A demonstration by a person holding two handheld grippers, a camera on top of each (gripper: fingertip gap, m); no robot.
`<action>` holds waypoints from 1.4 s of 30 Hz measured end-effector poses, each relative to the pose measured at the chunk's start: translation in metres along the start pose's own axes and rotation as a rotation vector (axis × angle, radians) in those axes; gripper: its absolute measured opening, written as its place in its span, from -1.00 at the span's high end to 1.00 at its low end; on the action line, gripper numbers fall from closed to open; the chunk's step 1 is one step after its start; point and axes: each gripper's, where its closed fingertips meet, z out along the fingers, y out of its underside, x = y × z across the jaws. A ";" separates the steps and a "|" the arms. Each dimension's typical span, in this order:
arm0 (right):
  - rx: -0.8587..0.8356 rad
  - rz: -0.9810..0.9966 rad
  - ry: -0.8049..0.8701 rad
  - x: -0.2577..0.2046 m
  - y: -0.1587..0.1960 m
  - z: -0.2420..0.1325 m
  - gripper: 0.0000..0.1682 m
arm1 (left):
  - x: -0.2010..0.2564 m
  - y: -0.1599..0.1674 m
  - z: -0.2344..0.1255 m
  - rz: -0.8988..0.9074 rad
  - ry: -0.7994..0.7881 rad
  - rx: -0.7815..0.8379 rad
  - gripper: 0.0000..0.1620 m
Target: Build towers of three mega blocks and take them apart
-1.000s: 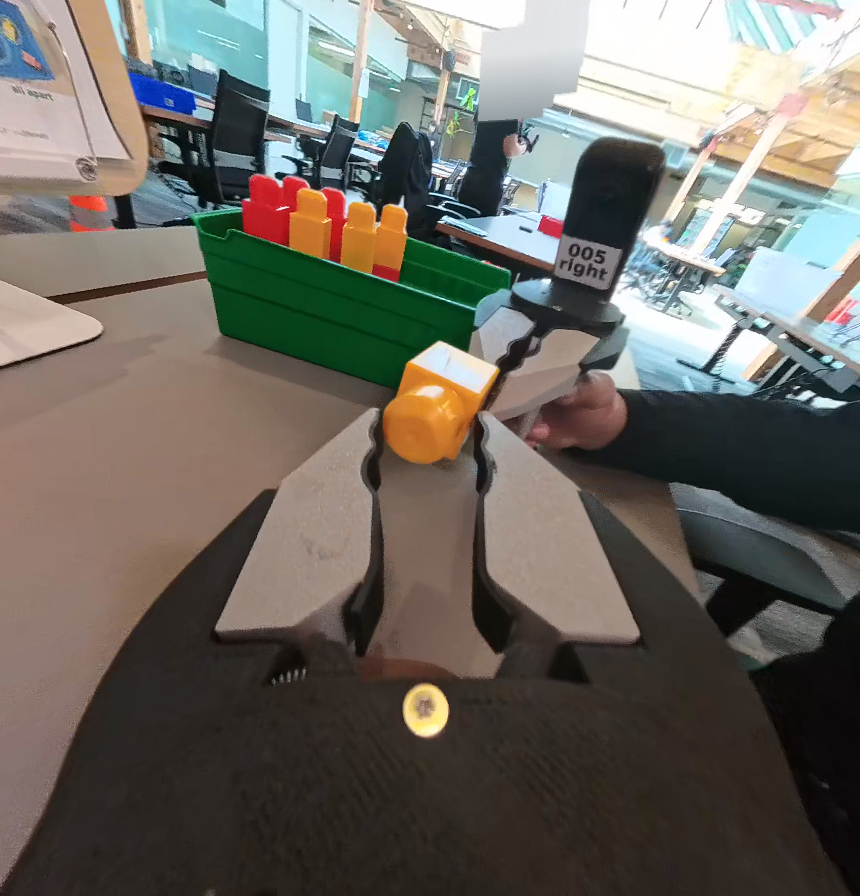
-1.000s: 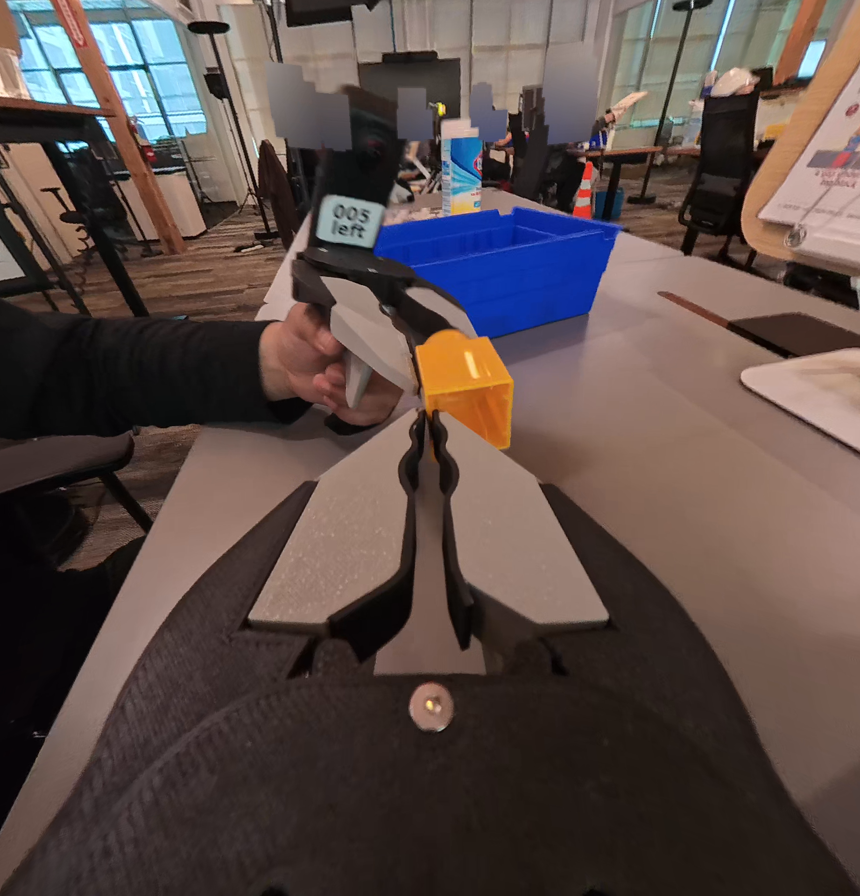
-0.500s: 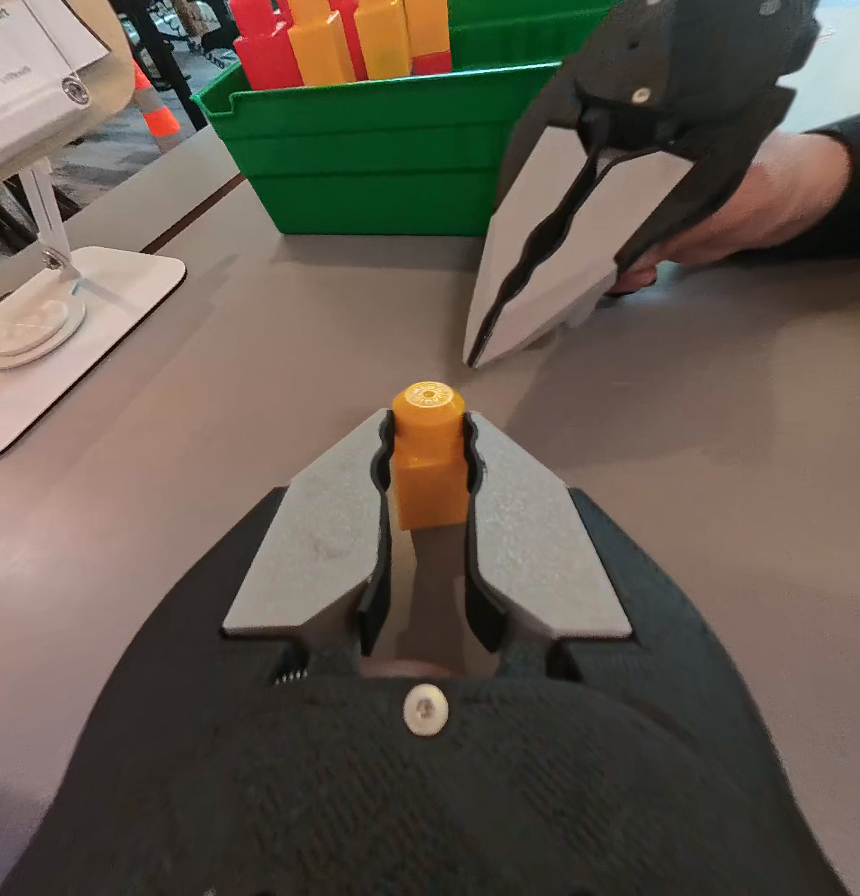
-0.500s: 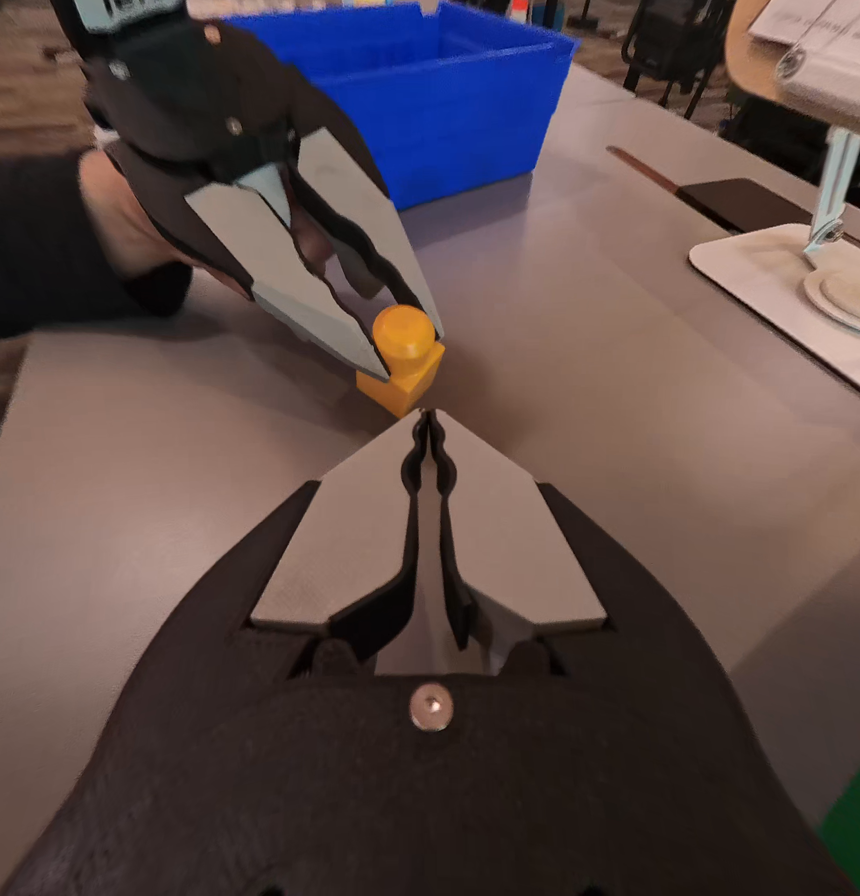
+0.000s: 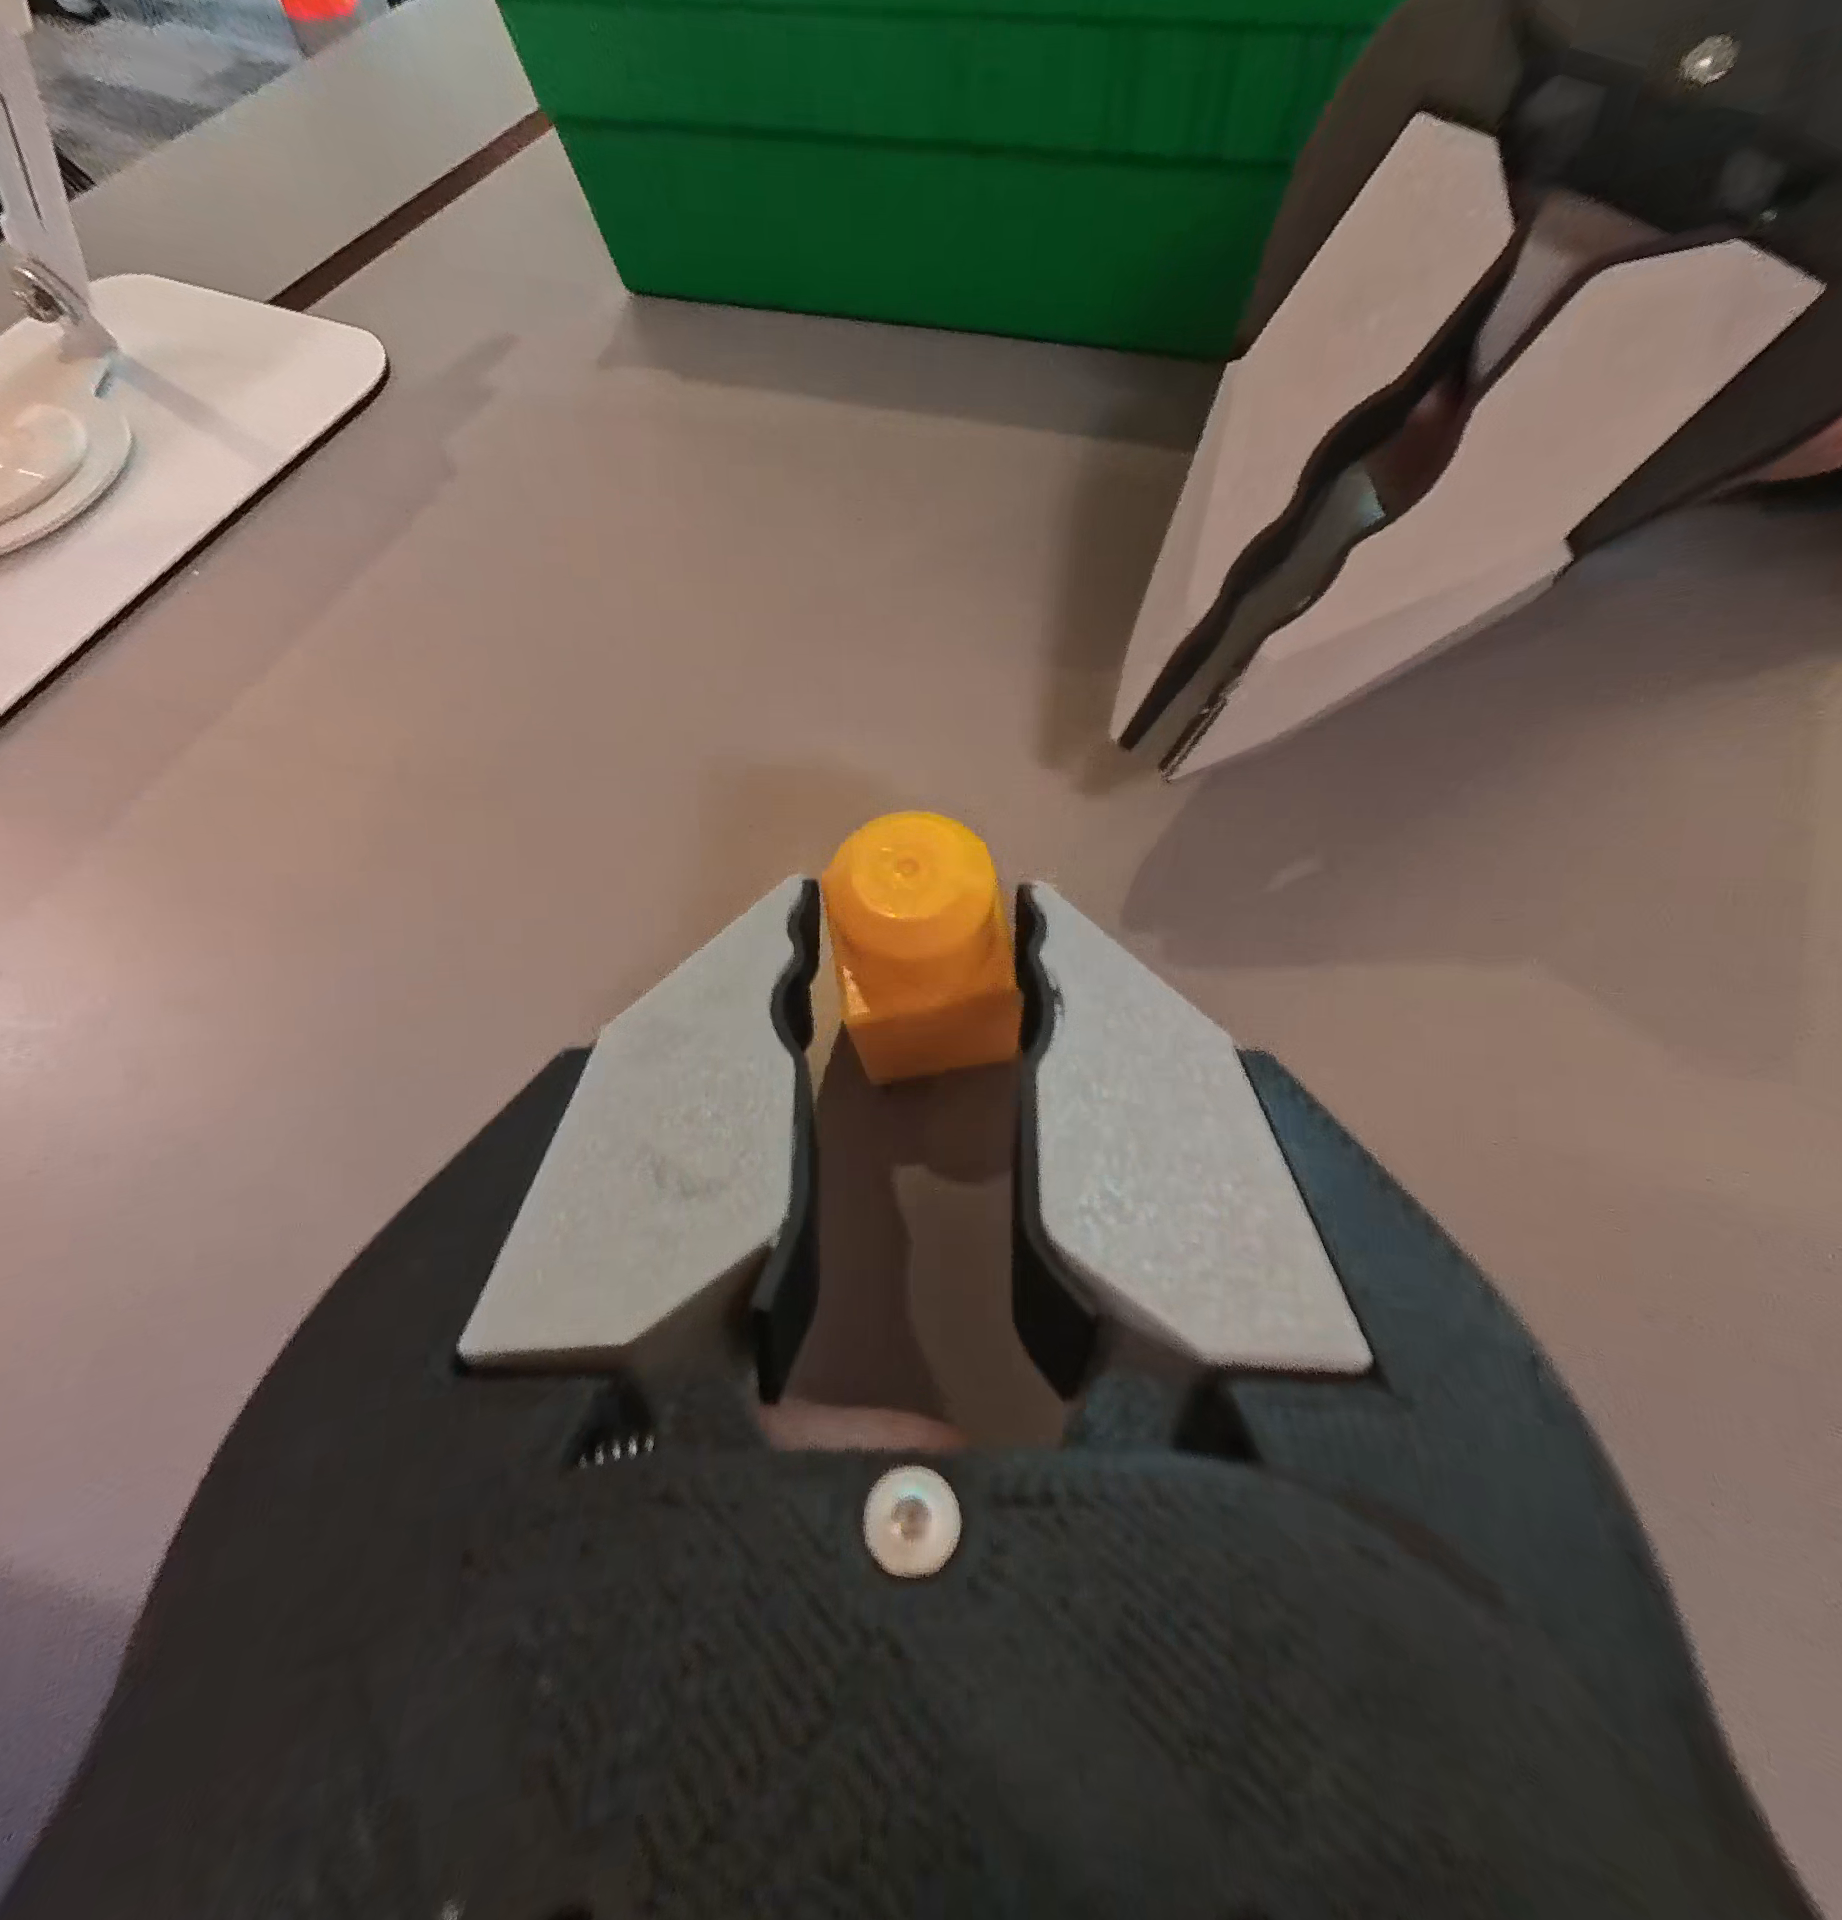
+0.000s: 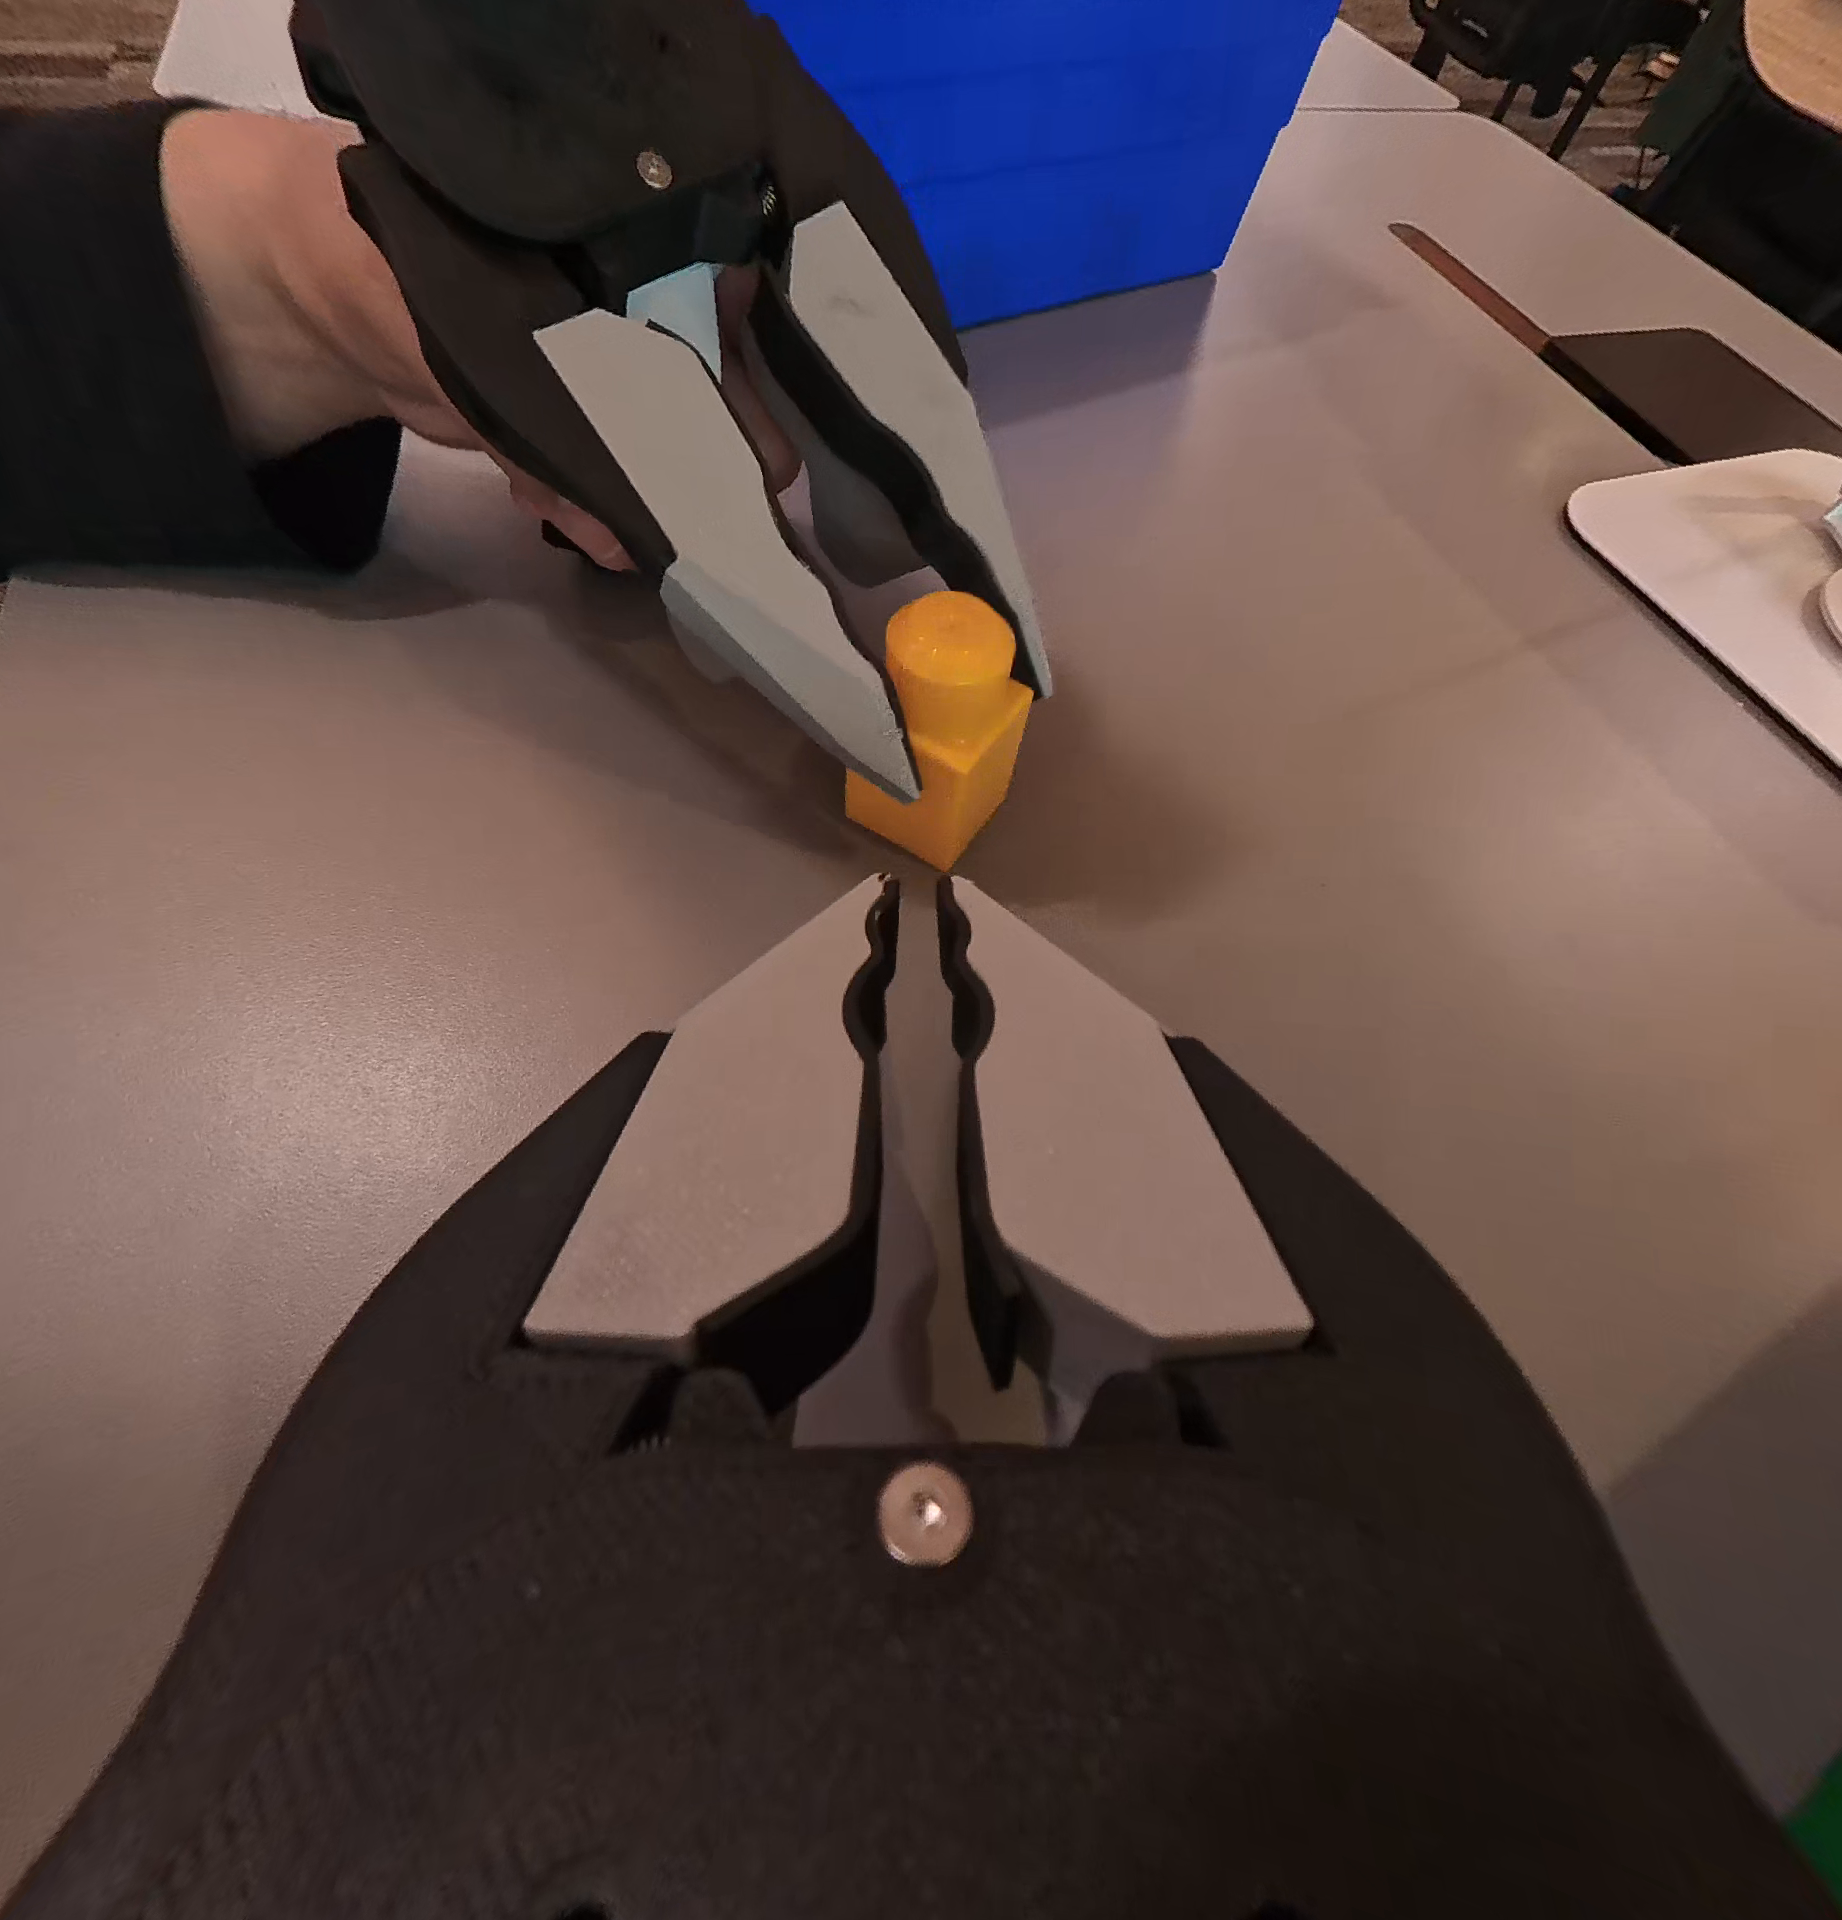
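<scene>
Left gripper angled down at tabletop, fingers on either side of orange block; small gaps on both sides, so grip loose or just released, cannot tell which. Block upright on tabletop, stud up. Hand in dark sleeve holds left gripper from behind. Right gripper nearly closed, narrow slit, empty, tips near block's corner, not touching. Green bin behind; blue bin opposite side; white stand base at tabletop edge
</scene>
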 end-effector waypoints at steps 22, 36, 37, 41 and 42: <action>0.007 0.000 0.029 0.007 0.001 -0.003 0.93 | -0.030 0.032 -0.006 -0.015 -0.112 -0.147 0.40; 0.050 -0.013 0.039 0.010 -0.005 -0.007 0.84 | -0.033 0.015 -0.063 -0.138 -0.303 0.045 0.23; 0.054 -0.012 0.042 0.011 -0.005 -0.007 0.84 | -0.037 0.011 -0.083 -0.151 -0.342 0.076 0.24; 0.057 -0.005 0.044 0.011 -0.005 -0.008 0.84 | -0.072 0.012 -0.172 -0.186 -0.490 0.029 0.34; 0.054 -0.007 0.044 0.011 -0.005 -0.007 0.83 | -0.089 0.020 -0.194 -0.185 -0.554 -0.030 0.34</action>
